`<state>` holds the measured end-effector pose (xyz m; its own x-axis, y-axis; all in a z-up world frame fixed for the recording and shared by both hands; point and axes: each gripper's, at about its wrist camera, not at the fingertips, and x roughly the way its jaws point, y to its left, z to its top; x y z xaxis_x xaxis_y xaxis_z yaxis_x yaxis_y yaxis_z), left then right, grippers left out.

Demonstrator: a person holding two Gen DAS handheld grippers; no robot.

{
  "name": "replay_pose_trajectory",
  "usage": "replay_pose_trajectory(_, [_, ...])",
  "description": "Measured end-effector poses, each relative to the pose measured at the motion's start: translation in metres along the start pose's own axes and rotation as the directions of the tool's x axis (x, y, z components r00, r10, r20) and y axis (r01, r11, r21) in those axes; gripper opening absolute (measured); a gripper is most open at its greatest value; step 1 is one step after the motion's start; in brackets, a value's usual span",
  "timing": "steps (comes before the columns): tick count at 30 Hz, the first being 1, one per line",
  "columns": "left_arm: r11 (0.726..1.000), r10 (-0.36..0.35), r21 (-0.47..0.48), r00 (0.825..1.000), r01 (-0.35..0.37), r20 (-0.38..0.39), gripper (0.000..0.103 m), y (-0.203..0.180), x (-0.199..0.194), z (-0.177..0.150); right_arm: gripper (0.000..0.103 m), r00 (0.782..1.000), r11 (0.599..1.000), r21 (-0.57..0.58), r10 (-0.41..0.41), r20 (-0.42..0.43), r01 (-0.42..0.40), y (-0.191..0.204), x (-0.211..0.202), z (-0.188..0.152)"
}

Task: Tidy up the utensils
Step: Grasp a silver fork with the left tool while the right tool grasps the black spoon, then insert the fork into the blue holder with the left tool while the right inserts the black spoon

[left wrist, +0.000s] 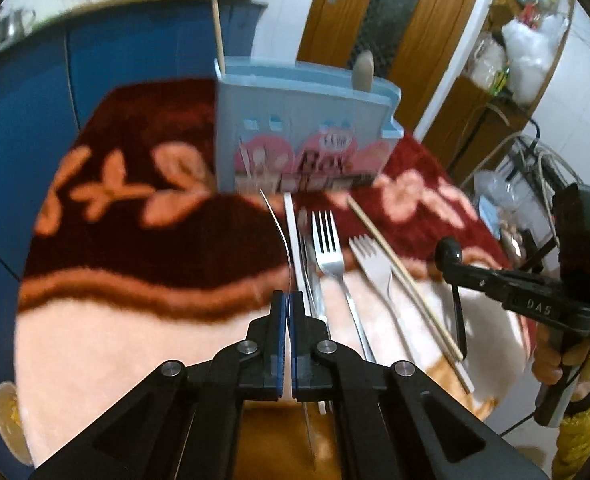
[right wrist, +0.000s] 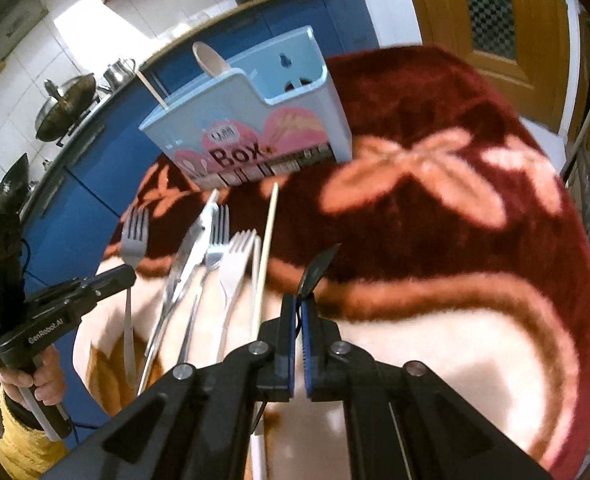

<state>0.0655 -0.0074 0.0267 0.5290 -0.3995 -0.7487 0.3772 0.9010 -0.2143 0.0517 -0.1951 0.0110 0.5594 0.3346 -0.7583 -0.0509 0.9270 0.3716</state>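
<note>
Utensils — a metal fork [left wrist: 329, 250], a white fork [left wrist: 371, 256] and a chopstick [left wrist: 395, 268] — are laid before the blue box [left wrist: 295, 136]. A fork [right wrist: 133, 240] is pinched by the left tool [left wrist: 288, 300], a black spoon [right wrist: 315, 270] by the right tool [right wrist: 298, 304].

1. Left wrist view: low, close over the blanket [left wrist: 135, 220], facing the blue utensil box [left wrist: 303, 136].
2. Right wrist view: same heading, further right.
3. Shared: utensil box [right wrist: 255, 128], forks [left wrist: 327, 244], chopstick [right wrist: 265, 248], blanket.
</note>
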Motion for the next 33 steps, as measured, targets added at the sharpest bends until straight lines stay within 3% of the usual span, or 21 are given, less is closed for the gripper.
replay_pose_trajectory(6, [1.000, 0.011, 0.008, 0.994, -0.012, 0.111, 0.001, -0.003, -0.016, 0.012, 0.004, 0.991, 0.998, -0.055, -0.007, 0.135, 0.015, 0.015, -0.016, 0.003])
replay_pose_trajectory(11, [0.999, 0.027, 0.017, 0.974, -0.032, 0.224, 0.001, -0.009, -0.033, 0.027, 0.004, 0.964, 0.993, -0.114, -0.005, 0.264, 0.036, 0.029, -0.033, 0.007])
replay_pose_trajectory(22, [0.999, 0.052, -0.023, 0.938, -0.047, 0.343, 0.001, -0.009, -0.047, 0.082, 0.004, 0.934, 0.987, -0.154, 0.022, 0.357, 0.036, 0.031, -0.038, 0.023])
replay_pose_trajectory(26, [0.997, 0.074, -0.026, 0.913, -0.069, 0.402, 0.001, -0.008, -0.049, 0.105, 0.004, 0.926, 0.987, -0.155, 0.012, 0.378, 0.050, 0.027, -0.038, 0.029])
replay_pose_trajectory(33, [0.988, 0.151, -0.109, 0.839, -0.110, 0.522, 0.001, 0.008, -0.035, 0.141, 0.004, 0.907, 0.986, -0.147, -0.005, 0.421, 0.074, 0.018, -0.034, 0.044])
